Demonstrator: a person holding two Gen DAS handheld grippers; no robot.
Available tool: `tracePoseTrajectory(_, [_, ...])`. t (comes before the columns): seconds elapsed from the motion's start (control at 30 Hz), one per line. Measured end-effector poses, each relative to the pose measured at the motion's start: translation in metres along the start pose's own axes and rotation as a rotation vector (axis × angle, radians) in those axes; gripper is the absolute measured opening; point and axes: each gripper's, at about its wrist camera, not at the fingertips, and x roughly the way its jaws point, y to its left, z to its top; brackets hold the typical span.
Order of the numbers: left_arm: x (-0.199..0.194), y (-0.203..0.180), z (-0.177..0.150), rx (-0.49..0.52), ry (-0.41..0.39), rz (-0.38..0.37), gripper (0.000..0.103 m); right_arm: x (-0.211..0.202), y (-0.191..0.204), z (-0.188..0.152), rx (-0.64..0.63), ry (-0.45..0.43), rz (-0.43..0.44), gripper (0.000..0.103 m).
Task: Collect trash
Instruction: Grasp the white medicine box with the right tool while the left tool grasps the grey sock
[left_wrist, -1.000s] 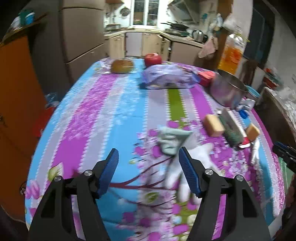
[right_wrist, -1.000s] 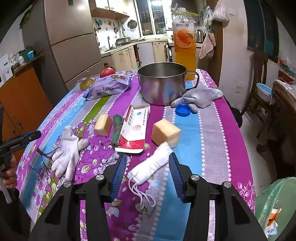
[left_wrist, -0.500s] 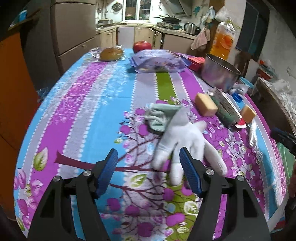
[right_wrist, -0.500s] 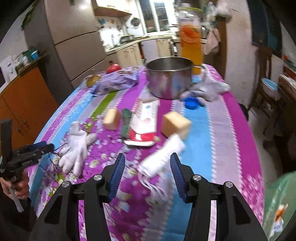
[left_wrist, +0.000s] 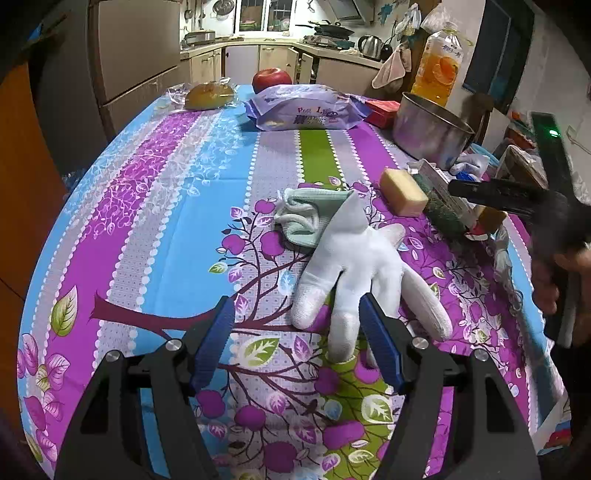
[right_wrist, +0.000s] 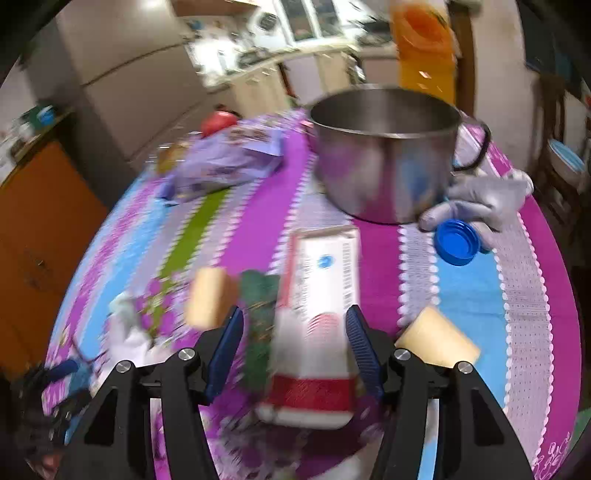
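- Left gripper (left_wrist: 297, 341) hangs just above the tablecloth (left_wrist: 177, 221) with its jaws spread and nothing clamped. Two fingers of the white glove (left_wrist: 354, 266) lie between the blue pads, but the pads aren't pressing on them.
- Right gripper (right_wrist: 293, 354) has just been widening its jaws. They're released, and the flat white and red box (right_wrist: 317, 328) sits in the gap, not pinched as far as I can tell. That view is pretty smeared, so take it loosely.
- My guess at the step: each hand is lining up on its own bit of trash, the glove on the left and the box on the right.
- For the glove, I'd push in further so the pads close on the palm and not just limp fingertips, which would probably slip out.
- For the box, I'd straddle the narrow width squarely. The green scouring pad (right_wrist: 258, 325) lies just beside it, so watch that it doesn't get nipped too.
- The yellow sponge blocks (left_wrist: 402, 192) and blue cap (right_wrist: 456, 242) are near but out of the way.
- Readable writing: the purple packet (left_wrist: 306, 110) shows "Pop L…" and the rest is too small. The juice bottle (left_wrist: 437, 68) label has characters I can't make out. The box has a barcode, text blurred.
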Motion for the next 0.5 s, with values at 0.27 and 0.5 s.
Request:
tracePoseTrajectory(0.27, [0.005,0.008,0.002,-0.015,0.005,0.007,0.067,0.017,0.018,-0.002,-0.148,0.027,-0.136,0.046])
tracePoseTrajectory(0.5, [-0.005,-0.005,0.007,0.059,-0.019,-0.036,0.067,-0.002,0.032,-0.007,-0.23,-0.066,-0.168,0.042])
